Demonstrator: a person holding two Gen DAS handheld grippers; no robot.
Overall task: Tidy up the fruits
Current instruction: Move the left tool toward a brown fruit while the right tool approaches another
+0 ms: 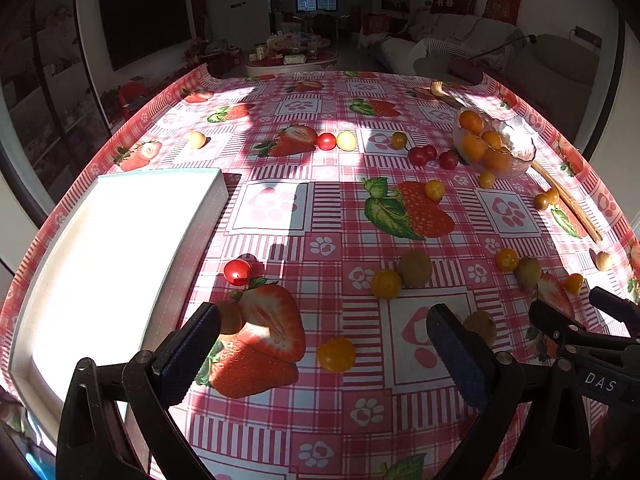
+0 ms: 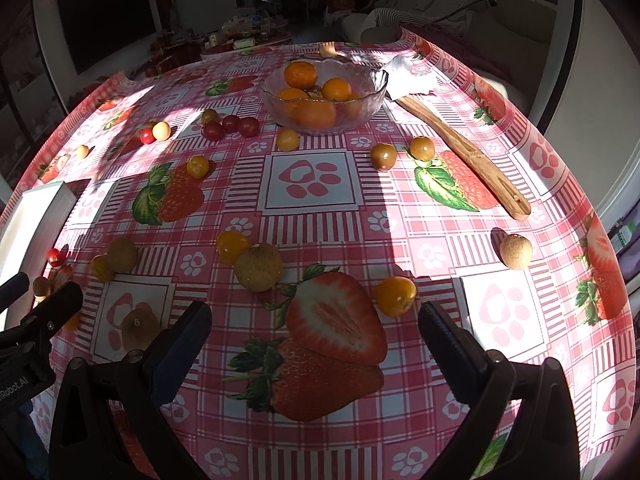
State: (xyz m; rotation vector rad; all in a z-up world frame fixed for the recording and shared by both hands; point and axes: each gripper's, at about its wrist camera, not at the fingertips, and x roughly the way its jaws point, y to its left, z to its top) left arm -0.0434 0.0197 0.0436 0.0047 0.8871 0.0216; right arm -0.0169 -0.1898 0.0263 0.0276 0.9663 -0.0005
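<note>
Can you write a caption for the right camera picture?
Open right gripper hovers over strawberry tablecloth scattered with small fruits, glass bowl of oranges beyond.

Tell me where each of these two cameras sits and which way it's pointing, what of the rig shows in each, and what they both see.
Left wrist: on the left gripper, low over the tablecloth, facing the far sofa; its open fingers frame an orange tomato, the white tray to the left, the right gripper's fingers at the right edge.
Right wrist: on the right gripper, same heading, further right; open fingers, the left gripper at the left edge.
Shared: glass bowl of oranges, wooden spatula, scattered fruit.
</note>
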